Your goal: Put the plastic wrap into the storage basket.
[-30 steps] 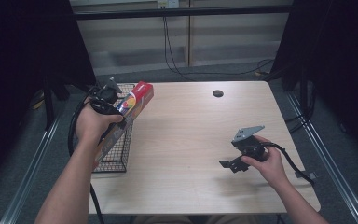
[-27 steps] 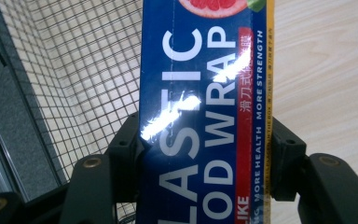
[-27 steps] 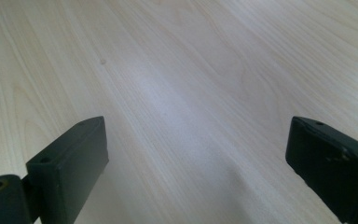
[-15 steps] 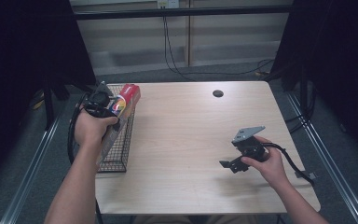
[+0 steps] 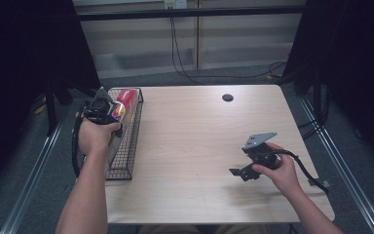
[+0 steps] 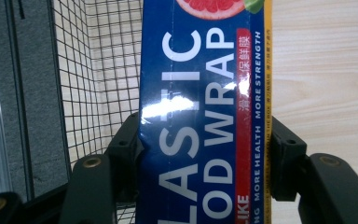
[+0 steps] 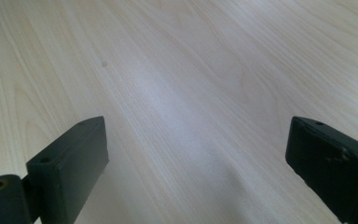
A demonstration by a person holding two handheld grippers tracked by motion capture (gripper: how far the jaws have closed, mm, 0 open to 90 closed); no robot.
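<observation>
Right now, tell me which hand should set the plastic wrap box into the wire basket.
Left. The left gripper is shut on the plastic wrap box over the wire basket; the right gripper is open, far across the table.

wire basket (image 5: 126, 146) at table's (image 5: 199, 146) left edge | plastic wrap box (image 5: 122, 103) over basket's far end | right gripper (image 5: 243, 171) low over table's right part, well apart

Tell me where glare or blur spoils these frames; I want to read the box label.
Left gripper view: sharp, but white glare streaks the plastic wrap box across its middle letters, and the frame's edges crop the words. High view: dark surroundings, evenly lit table, box too small to read. Right gripper view: the near jaws are soft, and a faint shadow lies on the wood between them.
</observation>
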